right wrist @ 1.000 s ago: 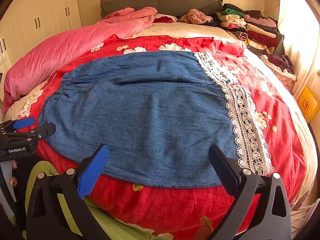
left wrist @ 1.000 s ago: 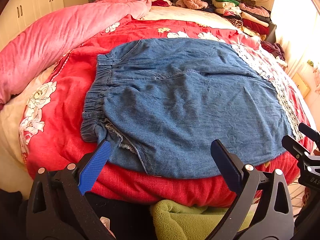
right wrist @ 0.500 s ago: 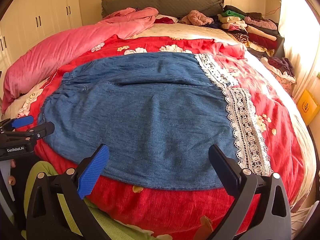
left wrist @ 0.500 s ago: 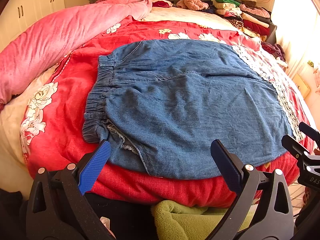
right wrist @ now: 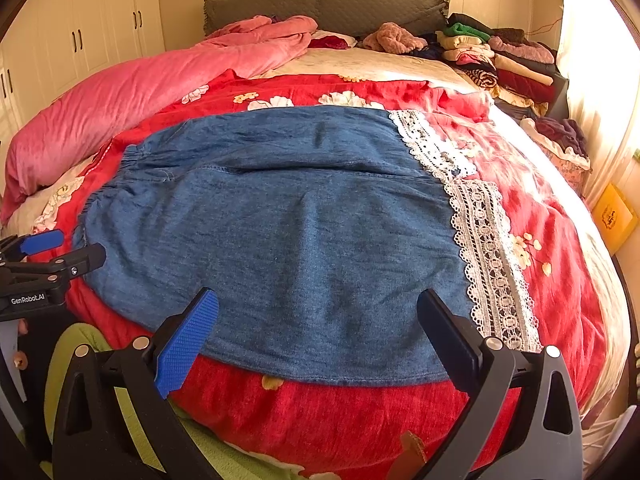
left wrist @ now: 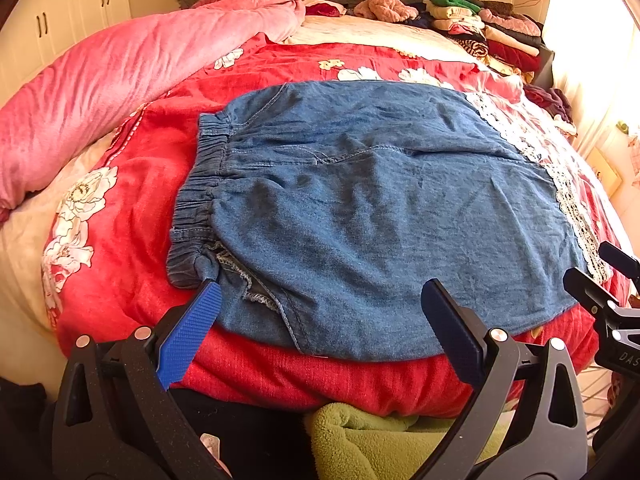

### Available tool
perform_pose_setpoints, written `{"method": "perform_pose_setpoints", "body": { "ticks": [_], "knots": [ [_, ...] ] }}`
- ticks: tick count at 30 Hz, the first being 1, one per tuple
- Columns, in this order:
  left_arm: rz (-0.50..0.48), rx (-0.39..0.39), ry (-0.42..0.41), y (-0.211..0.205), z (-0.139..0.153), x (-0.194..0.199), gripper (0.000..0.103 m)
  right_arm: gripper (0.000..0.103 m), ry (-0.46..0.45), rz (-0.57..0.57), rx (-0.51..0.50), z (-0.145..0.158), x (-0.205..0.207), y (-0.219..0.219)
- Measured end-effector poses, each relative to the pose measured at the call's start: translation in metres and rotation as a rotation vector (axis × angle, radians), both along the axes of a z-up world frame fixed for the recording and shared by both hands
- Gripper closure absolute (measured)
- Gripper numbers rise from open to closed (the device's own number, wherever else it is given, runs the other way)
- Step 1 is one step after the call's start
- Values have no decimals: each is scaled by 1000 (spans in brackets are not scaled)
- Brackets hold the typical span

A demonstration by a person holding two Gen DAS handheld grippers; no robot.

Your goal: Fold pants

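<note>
Lying flat on red quilt (right wrist: 552,240) — denim pants (right wrist: 304,232); both hand-held grippers agape

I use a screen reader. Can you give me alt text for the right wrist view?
Blue denim pants with a white lace hem lie flat on a red floral bedspread. The open right gripper hovers over their near edge, holding nothing; the left gripper shows at left.

Pants (left wrist: 360,216) flat on the bed (left wrist: 132,184), waistband left, lace hem right; rolled quilt (left wrist: 120,80) far left; stacked clothes (left wrist: 480,28) far right.
</note>
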State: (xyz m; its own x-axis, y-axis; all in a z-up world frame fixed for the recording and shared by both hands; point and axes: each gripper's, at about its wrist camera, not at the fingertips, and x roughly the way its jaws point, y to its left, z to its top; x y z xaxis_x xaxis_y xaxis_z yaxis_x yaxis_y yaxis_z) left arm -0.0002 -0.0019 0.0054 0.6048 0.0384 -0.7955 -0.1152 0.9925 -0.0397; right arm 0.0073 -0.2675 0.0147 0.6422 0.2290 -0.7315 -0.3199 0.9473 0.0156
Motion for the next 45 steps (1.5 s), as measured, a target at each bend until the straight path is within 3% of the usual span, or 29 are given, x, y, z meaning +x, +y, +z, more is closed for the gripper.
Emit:
{"method": "perform_pose_setpoints", "body": {
  "ticks": [17,45],
  "knots": [
    [51,-4,-9,20,0,12,9,4,-32,18,-14,13,30,9],
    [177,-37,-29,112,12,72,9,4,-37,180,19,39,146,80]
  ]
}}
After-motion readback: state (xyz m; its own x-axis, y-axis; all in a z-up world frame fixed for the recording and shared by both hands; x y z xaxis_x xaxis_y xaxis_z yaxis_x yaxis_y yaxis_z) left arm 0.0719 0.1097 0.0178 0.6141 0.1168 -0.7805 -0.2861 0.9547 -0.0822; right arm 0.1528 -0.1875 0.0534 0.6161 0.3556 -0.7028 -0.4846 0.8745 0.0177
